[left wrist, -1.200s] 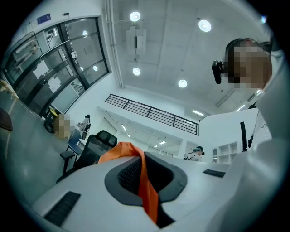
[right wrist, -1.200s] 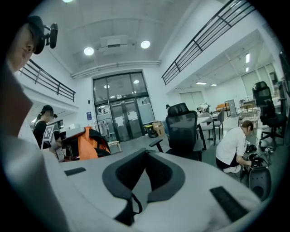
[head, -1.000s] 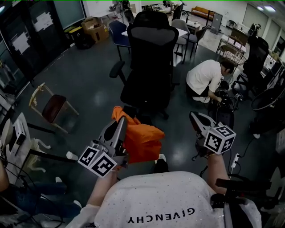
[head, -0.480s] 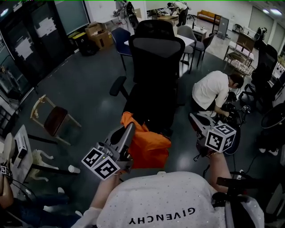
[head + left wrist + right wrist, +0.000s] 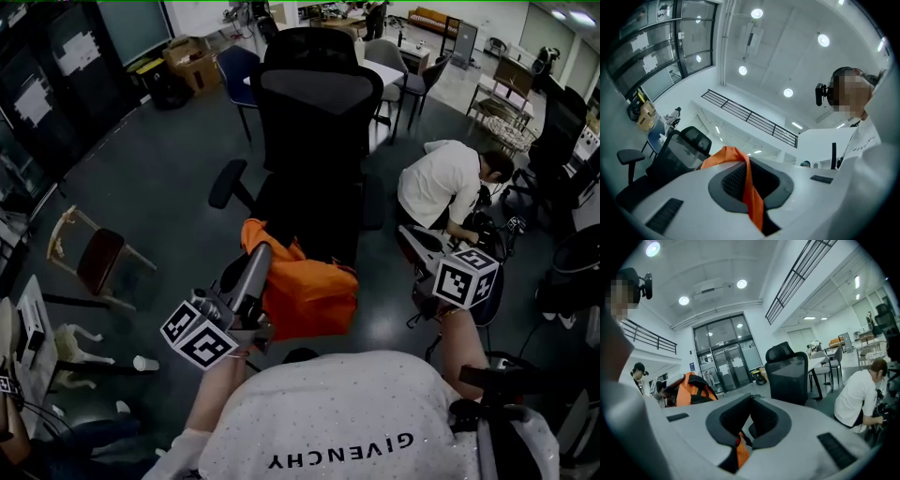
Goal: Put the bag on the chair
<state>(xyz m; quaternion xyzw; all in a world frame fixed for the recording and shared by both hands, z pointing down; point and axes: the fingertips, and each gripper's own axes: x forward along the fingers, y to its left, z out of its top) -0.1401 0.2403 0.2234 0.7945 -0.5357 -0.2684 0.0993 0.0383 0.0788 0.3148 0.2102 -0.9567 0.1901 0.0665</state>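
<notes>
The orange bag [image 5: 305,291] hangs in the air just in front of the black office chair [image 5: 314,122], low against its seat. My left gripper [image 5: 260,251] is shut on the bag's orange strap [image 5: 747,187], which runs through its jaws in the left gripper view. To the right of the bag, my right gripper [image 5: 405,234] has its jaws together. In the right gripper view a bit of orange fabric with a black strap [image 5: 740,451] sits pinched low between them. That view shows the bag [image 5: 689,390] at the left and the chair [image 5: 787,373] ahead.
A person in a white shirt [image 5: 441,183] crouches on the floor right of the chair. A small wooden chair [image 5: 94,262] stands at the left, with a paper cup [image 5: 143,363] near it. A blue chair [image 5: 234,70], a white table and cardboard boxes [image 5: 192,61] stand behind.
The bag and both grippers have come closer to the black chair, which now looms larger. Both grips look the same.
</notes>
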